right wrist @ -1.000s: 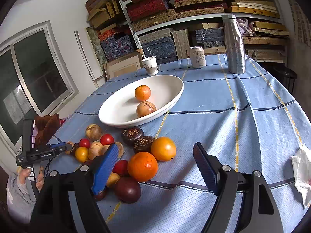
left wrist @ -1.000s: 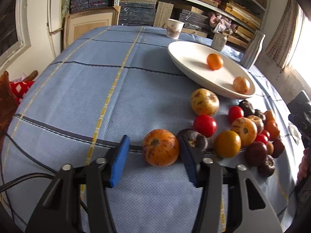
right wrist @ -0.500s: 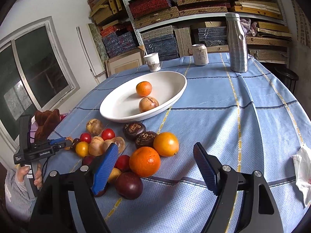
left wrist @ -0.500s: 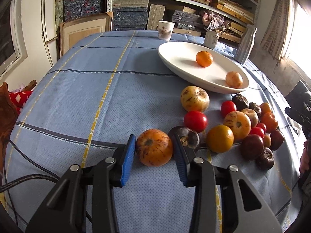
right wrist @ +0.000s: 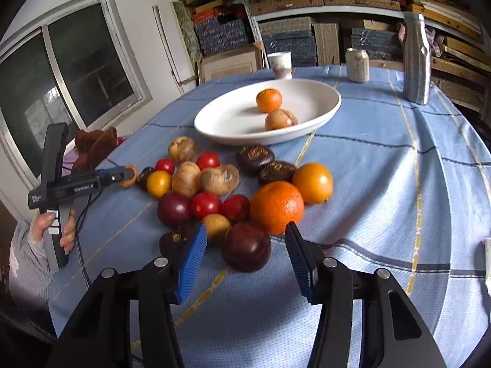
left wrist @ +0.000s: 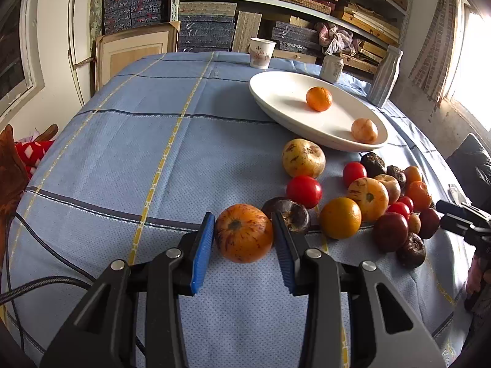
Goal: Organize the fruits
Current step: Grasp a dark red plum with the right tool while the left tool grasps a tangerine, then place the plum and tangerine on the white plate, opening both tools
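Note:
My left gripper [left wrist: 242,214] is shut on a streaked orange fruit [left wrist: 244,233] that rests on the blue tablecloth at the near left end of the fruit pile. A dark brown fruit [left wrist: 291,211] sits just behind the right pad. In the right wrist view my right gripper [right wrist: 246,226] has its jaws closing around a dark purple plum [right wrist: 246,247], with gaps still showing on both sides. A big orange [right wrist: 277,207] lies just beyond the right pad. The white oval bowl [right wrist: 227,119] holds a mandarin [right wrist: 269,100] and a tan fruit [right wrist: 280,119].
Several tomatoes, oranges and brown fruits crowd the cloth between both grippers. A paper cup [right wrist: 280,64], a can [right wrist: 357,65] and a metal bottle [right wrist: 415,58] stand behind the bowl. A person's hand [right wrist: 66,230] holds the left gripper. Shelves fill the back wall.
The left jaws closed in onto the streaked orange fruit. The right gripper moved forward to the pile, and its jaws narrowed around the dark plum.

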Demonstrator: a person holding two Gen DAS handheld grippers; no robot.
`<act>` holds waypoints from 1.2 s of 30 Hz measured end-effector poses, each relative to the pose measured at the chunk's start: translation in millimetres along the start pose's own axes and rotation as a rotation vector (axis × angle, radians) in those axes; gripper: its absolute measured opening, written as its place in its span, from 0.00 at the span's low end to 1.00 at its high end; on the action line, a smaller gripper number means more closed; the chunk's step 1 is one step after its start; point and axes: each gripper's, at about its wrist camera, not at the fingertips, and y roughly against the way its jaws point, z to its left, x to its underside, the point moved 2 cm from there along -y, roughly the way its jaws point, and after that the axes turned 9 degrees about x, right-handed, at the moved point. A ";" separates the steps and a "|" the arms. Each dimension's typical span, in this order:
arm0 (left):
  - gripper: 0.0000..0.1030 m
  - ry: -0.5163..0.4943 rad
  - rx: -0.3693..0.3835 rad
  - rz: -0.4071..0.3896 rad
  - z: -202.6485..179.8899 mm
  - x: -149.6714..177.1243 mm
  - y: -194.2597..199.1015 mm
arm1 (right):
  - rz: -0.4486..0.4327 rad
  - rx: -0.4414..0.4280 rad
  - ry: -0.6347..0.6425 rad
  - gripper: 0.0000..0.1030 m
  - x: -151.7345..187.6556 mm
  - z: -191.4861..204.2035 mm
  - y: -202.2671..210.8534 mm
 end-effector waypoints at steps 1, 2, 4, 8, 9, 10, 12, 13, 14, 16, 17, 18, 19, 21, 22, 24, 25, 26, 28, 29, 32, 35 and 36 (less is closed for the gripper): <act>0.37 -0.002 0.001 0.004 -0.5 0.4 -0.7 | 0.013 0.003 0.005 0.52 0.9 1.1 -2.4; 0.37 -0.004 0.002 0.009 -1.1 0.4 -2.0 | 0.026 0.004 0.009 0.47 2.1 1.8 -5.0; 0.37 -0.006 0.002 0.023 -1.6 1.0 -5.3 | 0.059 0.003 0.012 0.37 3.9 2.4 -11.2; 0.37 0.013 0.015 0.035 2.1 1.1 -7.8 | 0.079 0.016 0.024 0.36 5.9 5.9 -15.6; 0.37 0.016 0.017 0.036 2.5 1.1 -8.0 | 0.078 0.025 0.033 0.36 6.5 8.1 -15.4; 0.37 0.017 0.018 0.036 2.8 1.2 -8.2 | 0.078 0.033 0.040 0.36 6.4 9.3 -15.1; 0.37 0.017 0.017 0.034 3.1 1.2 -8.2 | 0.072 0.062 0.069 0.36 6.9 14.9 -13.9; 0.37 0.016 0.015 0.032 2.6 0.8 -7.8 | 0.070 0.079 0.085 0.35 6.4 17.0 -13.5; 0.37 0.012 0.010 0.029 1.6 0.7 -7.5 | 0.065 0.099 0.104 0.35 6.7 20.5 -12.7; 0.37 -0.011 -0.002 0.013 -3.1 0.3 -5.0 | 0.054 0.144 0.150 0.35 7.2 29.3 -11.1; 0.37 -0.020 -0.008 0.005 -4.9 0.1 -3.3 | 0.051 0.165 0.168 0.35 7.5 31.9 -10.7; 0.37 -0.031 -0.015 -0.004 -7.5 -0.2 -1.3 | 0.045 0.188 0.185 0.35 7.7 34.8 -10.0; 0.37 -0.041 -0.023 -0.012 -9.6 -0.3 0.0 | 0.037 0.213 0.203 0.35 7.8 38.0 -8.8; 0.37 -0.057 -0.037 -0.020 -12.9 -0.9 1.7 | 0.019 0.252 0.223 0.35 7.0 41.1 -5.3; 0.37 -0.063 -0.040 -0.025 -13.9 -1.5 2.9 | 0.006 0.274 0.232 0.35 6.4 42.8 -2.7; 0.37 -0.073 -0.049 -0.037 -15.6 -3.5 6.1 | -0.016 0.308 0.244 0.35 5.5 44.6 1.8; 0.37 -0.076 -0.051 -0.043 -16.1 -4.7 7.6 | -0.025 0.321 0.251 0.35 5.1 45.1 3.4; 0.37 -0.076 -0.051 -0.048 -16.2 -6.0 9.0 | -0.033 0.334 0.258 0.35 3.9 46.0 4.6; 0.37 -0.079 -0.051 -0.056 -16.7 -9.0 11.4 | -0.049 0.361 0.277 0.35 1.8 47.5 7.3; 0.37 -0.080 -0.048 -0.057 -17.3 -10.6 12.0 | -0.055 0.371 0.284 0.35 0.7 48.1 8.3; 0.37 -0.086 -0.036 -0.067 -21.7 -18.6 15.2 | -0.079 0.394 0.302 0.35 -6.7 48.3 12.8; 0.37 -0.085 -0.012 -0.084 -27.6 -33.7 19.0 | -0.107 0.395 0.291 0.35 -20.9 45.2 19.3; 0.37 -0.089 -0.005 -0.095 -31.8 -42.4 19.9 | -0.127 0.391 0.277 0.35 -31.5 41.9 23.6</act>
